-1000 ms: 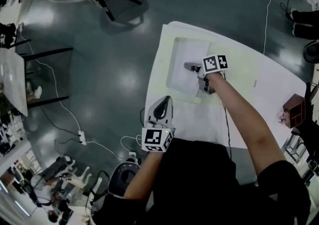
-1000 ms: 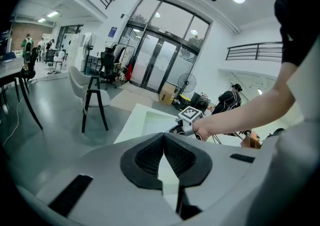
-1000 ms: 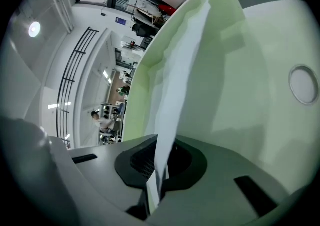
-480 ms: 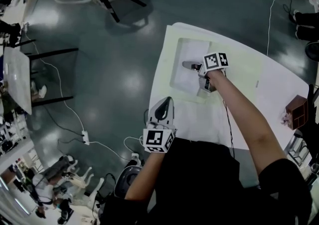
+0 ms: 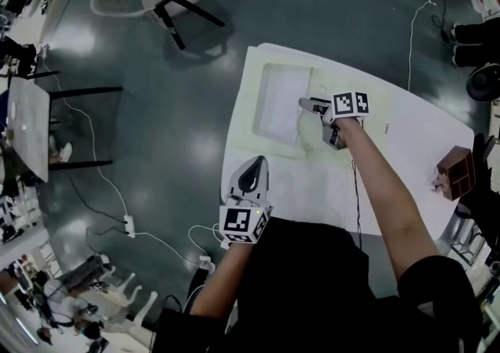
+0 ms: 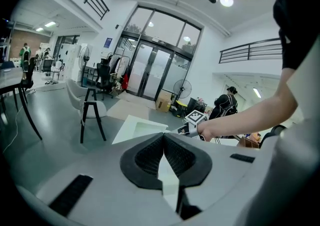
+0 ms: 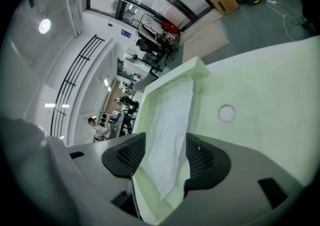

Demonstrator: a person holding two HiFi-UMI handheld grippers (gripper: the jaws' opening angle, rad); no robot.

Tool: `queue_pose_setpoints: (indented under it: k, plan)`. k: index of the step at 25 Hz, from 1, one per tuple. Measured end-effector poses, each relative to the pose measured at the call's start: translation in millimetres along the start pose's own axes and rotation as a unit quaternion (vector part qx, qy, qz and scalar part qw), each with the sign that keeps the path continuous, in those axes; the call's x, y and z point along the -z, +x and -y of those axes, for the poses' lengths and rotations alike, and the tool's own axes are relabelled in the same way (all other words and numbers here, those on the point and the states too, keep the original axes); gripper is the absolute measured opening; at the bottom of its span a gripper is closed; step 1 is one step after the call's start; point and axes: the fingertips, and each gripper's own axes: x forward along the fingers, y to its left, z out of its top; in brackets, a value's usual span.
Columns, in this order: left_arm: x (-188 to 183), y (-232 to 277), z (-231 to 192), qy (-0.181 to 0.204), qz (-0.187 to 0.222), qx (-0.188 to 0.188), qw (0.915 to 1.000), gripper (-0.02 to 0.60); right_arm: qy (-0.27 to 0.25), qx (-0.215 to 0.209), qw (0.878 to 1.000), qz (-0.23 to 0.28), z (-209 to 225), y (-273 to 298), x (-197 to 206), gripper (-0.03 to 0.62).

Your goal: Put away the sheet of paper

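A person leans over a white counter (image 5: pixel 422 148), bare right forearm (image 5: pixel 383 187) stretched out towards its far side. The right hand-held gripper (image 5: pixel 306 104) angles down over a pale green tray (image 7: pixel 265 90). Its jaws have just been opening and now stand wide apart. The near corner of the sheet of paper (image 5: pixel 277 101) shows in the gap between them, but the ribbed black pads (image 7: pixel 127 155) do not press on it.

The paper, thin, white and rectangular, lies inside the tray's shallow rectangular well at the counter's far left. The tray looks smooth and moulded, with a raised rim and a small round ring (image 7: pixel 226 113) set in its flat part to the right of the well.

The left arm is bent close to the body. It holds the left hand-held gripper (image 5: pixel 255 164) at the counter's near left edge, with the jaw tips together and nothing between them. The floor (image 5: pixel 156 140) below is dark and glossy.
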Motion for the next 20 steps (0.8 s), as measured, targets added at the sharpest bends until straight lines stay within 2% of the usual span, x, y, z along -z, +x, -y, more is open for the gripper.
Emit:
queue_pose_setpoints:
  k: [11, 16, 20]
  plan:
    - [3, -45, 63, 0.060, 0.005, -0.002, 0.9982, 0.003, -0.064, -0.011, 0.996, 0.065, -4, -138, 39, 0.218]
    - [3, -68, 88, 0.070, 0.016, -0.017, 0.9973, 0.003, -0.136, 0.008, 0.985, 0.108, -2, -196, 71, 0.218]
    - [12, -79, 91, 0.079, 0.000, -0.021, 0.9967, 0.003, -0.151, 0.015, 0.979, 0.134, -6, -227, 111, 0.218]
